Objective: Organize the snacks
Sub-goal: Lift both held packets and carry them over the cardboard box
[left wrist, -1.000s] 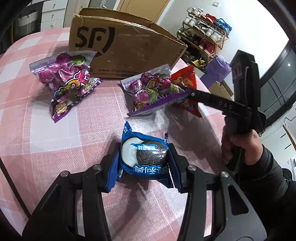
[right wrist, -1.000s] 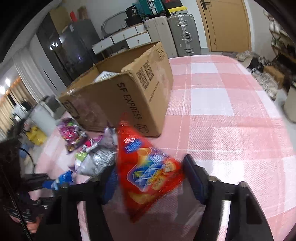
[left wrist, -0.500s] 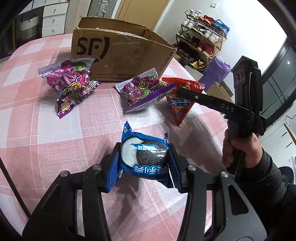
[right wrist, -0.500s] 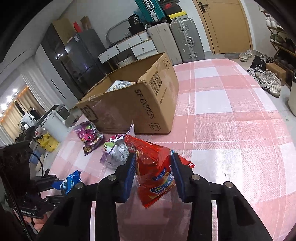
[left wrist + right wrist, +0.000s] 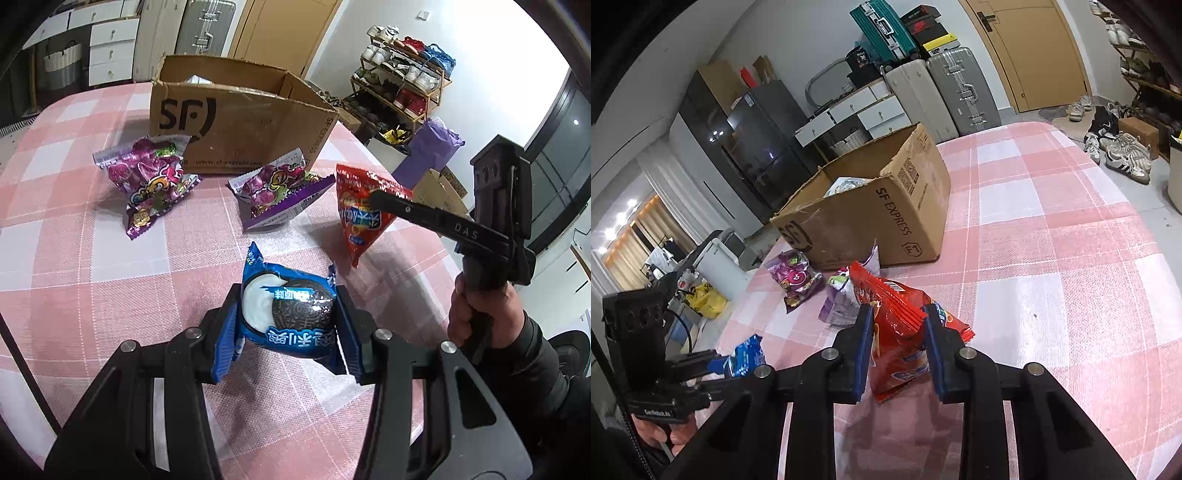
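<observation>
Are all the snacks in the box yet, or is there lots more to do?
Not yet. The brown cardboard box already holds one pale packet. The left gripper clamps a blue cookie packet, and the right gripper clamps a red chip bag. Two purple candy bags lie on the pink checked tablecloth.

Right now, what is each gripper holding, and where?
Left gripper: blue cookie packet, clamped across its middle. Right gripper: red snack bag, pinched across its middle.

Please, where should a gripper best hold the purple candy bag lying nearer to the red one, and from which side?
Grip the purple candy bag across its puffy middle, coming from above. It lies flat on the table, so its thin sealed ends would probably slip from the pads.
</observation>
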The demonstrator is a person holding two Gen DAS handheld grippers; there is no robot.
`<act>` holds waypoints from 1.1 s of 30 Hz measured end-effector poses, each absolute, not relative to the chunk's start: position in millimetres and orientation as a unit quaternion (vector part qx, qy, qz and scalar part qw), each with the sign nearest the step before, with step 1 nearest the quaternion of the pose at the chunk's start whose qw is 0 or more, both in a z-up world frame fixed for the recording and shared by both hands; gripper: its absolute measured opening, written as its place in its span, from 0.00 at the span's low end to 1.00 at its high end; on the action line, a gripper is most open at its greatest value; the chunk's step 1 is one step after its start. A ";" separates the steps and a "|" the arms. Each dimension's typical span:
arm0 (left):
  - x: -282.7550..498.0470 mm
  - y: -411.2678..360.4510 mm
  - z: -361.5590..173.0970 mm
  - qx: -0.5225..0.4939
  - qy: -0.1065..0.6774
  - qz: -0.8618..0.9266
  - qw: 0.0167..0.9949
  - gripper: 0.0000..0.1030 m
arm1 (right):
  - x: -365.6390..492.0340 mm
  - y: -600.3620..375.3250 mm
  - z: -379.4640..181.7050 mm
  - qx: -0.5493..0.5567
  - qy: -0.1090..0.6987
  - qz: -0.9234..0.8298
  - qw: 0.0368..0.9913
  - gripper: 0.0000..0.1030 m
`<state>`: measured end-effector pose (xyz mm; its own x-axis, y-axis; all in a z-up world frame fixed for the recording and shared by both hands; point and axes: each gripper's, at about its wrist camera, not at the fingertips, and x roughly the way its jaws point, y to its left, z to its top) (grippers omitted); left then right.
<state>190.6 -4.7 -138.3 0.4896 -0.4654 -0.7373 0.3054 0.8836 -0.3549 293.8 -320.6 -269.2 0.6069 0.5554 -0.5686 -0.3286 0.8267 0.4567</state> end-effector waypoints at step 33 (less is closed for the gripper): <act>211.8 19.7 -31.0 -0.050 0.381 -0.158 0.910 0.43 | 276.0 -304.2 -159.1 0.159 0.286 0.316 0.891 0.25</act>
<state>211.8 19.7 -31.0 0.6596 -0.3247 -0.6779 0.2491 0.9453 -0.2105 276.0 -304.2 -159.1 0.6367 0.6542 -0.4082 -0.4726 0.7494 0.4638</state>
